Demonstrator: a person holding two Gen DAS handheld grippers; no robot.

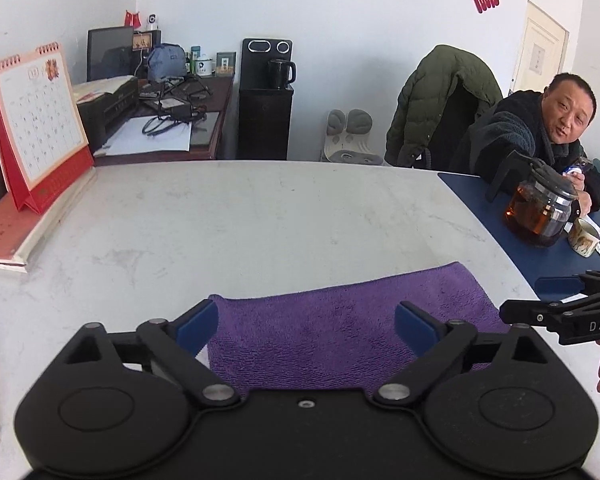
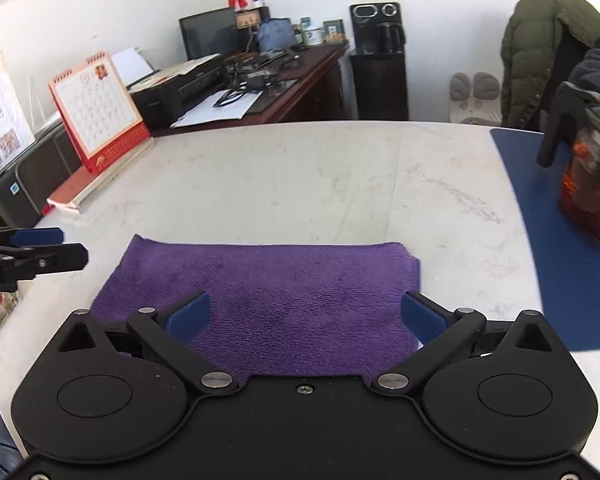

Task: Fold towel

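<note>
A purple towel (image 1: 340,320) (image 2: 268,284) lies flat on the white marble table (image 1: 240,220) (image 2: 300,184), a folded rectangle with its long side across the view. My left gripper (image 1: 306,326) hovers open over the towel's left part, its blue pads wide apart with nothing between them. My right gripper (image 2: 306,314) is open too, above the towel's near right part, and its right pad sits at the towel's right edge. The right gripper's fingers (image 1: 556,300) show at the right of the left wrist view. The left gripper's fingers (image 2: 40,248) show at the left of the right wrist view.
A blue mat (image 1: 540,240) (image 2: 560,240) on the right carries a glass teapot (image 1: 540,208) (image 2: 592,196) and a cup (image 1: 584,238). A person (image 1: 540,132) sits behind it. A red desk calendar (image 1: 36,124) (image 2: 100,112) stands at the table's far left on a book.
</note>
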